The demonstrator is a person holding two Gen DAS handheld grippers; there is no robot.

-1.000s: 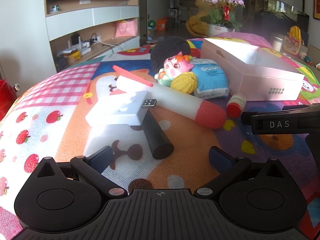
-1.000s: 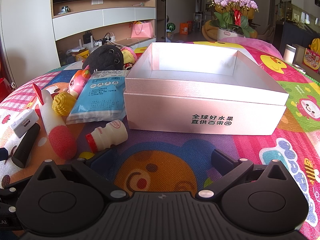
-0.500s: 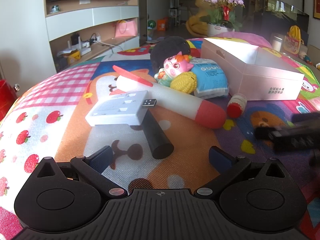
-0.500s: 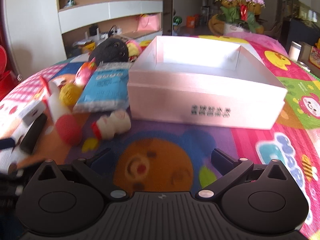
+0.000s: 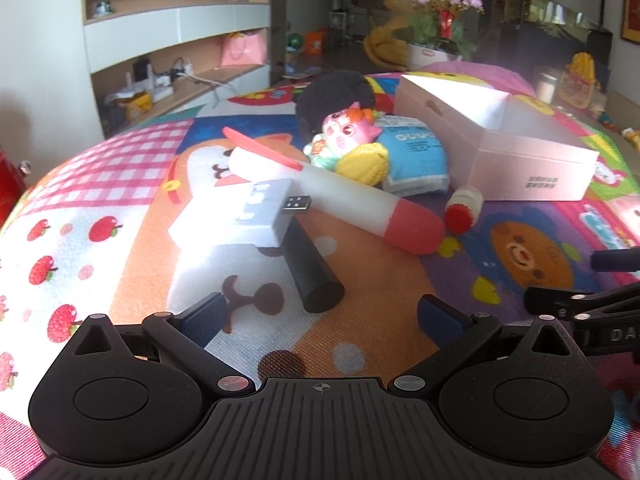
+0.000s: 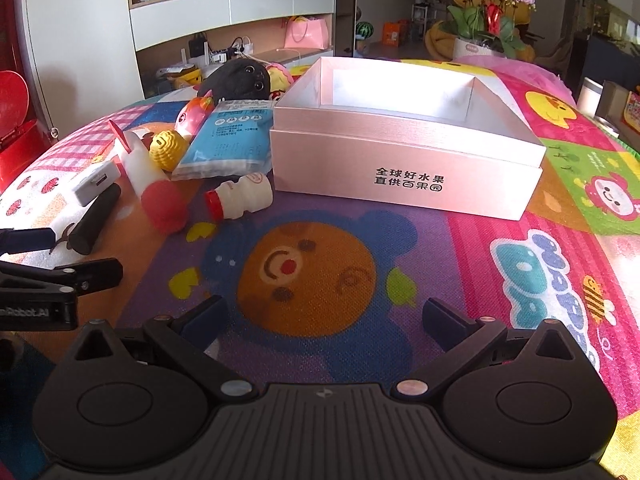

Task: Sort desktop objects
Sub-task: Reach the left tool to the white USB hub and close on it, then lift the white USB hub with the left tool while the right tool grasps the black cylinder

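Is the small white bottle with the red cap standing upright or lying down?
Lying down. The small bottle rests on its side on the mat, red cap pointing left, beside the pink box.

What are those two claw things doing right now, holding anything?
Left gripper: open, holding nothing.
Right gripper: open, holding nothing.
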